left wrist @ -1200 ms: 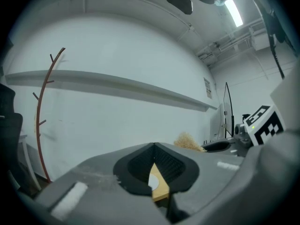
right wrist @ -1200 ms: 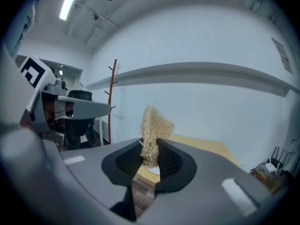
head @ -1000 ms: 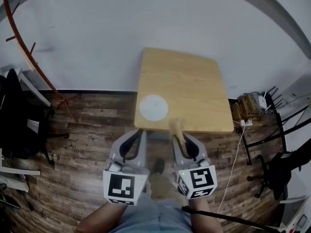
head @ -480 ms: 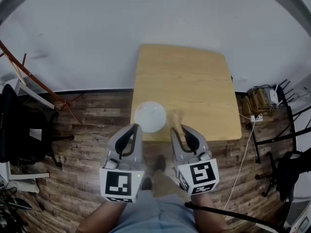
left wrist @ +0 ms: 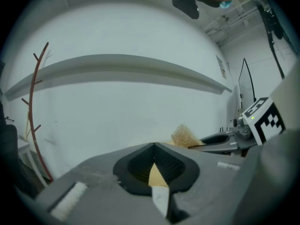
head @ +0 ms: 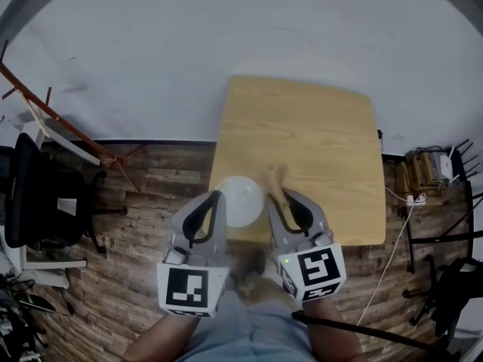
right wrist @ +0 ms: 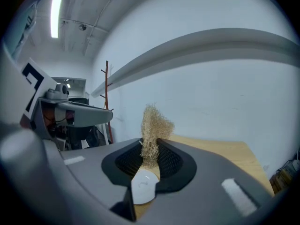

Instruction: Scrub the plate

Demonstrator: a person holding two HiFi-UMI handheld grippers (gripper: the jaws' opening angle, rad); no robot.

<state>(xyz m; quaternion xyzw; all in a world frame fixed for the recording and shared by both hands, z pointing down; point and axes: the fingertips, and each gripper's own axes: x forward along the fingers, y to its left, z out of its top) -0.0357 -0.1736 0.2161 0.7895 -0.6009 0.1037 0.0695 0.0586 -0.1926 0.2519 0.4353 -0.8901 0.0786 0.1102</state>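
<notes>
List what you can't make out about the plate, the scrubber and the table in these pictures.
- Plate: in the head view the left gripper covers its left rim, and it is too small to show any dirt.
- Scrubber: in the right gripper view its lower end is buried between the shut jaws of the right gripper.
- Table: in the head view its near-left corner is behind the left gripper, so whether the plate overhangs is unclear.

You stand in an office-like workroom: bare white wall (head: 226, 29), plank floor (head: 143, 202), a small wooden table (head: 302, 142), a black office chair (head: 41, 194), cables (head: 423, 179), a strip light (right wrist: 55, 15) overhead
</notes>
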